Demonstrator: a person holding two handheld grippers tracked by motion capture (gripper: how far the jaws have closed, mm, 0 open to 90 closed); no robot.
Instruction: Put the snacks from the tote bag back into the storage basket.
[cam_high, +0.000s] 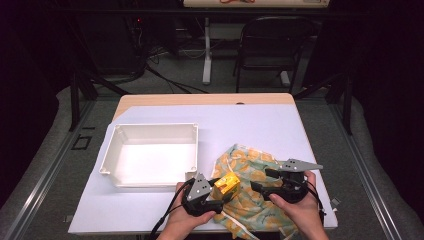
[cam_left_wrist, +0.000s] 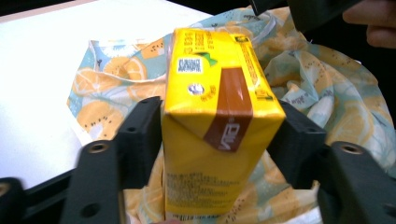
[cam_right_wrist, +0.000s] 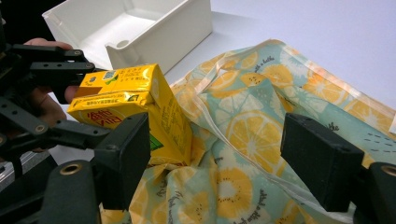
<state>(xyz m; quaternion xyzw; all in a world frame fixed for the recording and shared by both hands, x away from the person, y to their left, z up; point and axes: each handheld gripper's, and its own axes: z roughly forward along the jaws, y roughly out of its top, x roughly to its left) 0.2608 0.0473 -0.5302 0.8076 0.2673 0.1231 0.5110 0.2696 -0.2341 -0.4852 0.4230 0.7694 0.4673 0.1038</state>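
A yellow drink carton (cam_high: 227, 182) with a brown stripe is clamped between the jaws of my left gripper (cam_high: 222, 192), which is shut on it. In the left gripper view the carton (cam_left_wrist: 210, 93) stands between both jaws of that gripper (cam_left_wrist: 219, 135), just above a cloth bag (cam_left_wrist: 322, 79) printed with citrus slices. My right gripper (cam_high: 260, 179) is open over the bag (cam_high: 255, 210), nothing between its jaws. From the right gripper view, the carton (cam_right_wrist: 130, 98) hangs at the left over the rumpled bag (cam_right_wrist: 261, 121), close to the left jaw of my right gripper (cam_right_wrist: 222, 161).
A white rectangular tray (cam_high: 107, 155) stands left of the bag with nothing in it; its near wall (cam_right_wrist: 154, 42) is just behind the carton. The white table top (cam_high: 250, 125) stretches beyond. A folding chair (cam_high: 272, 45) stands past the far edge.
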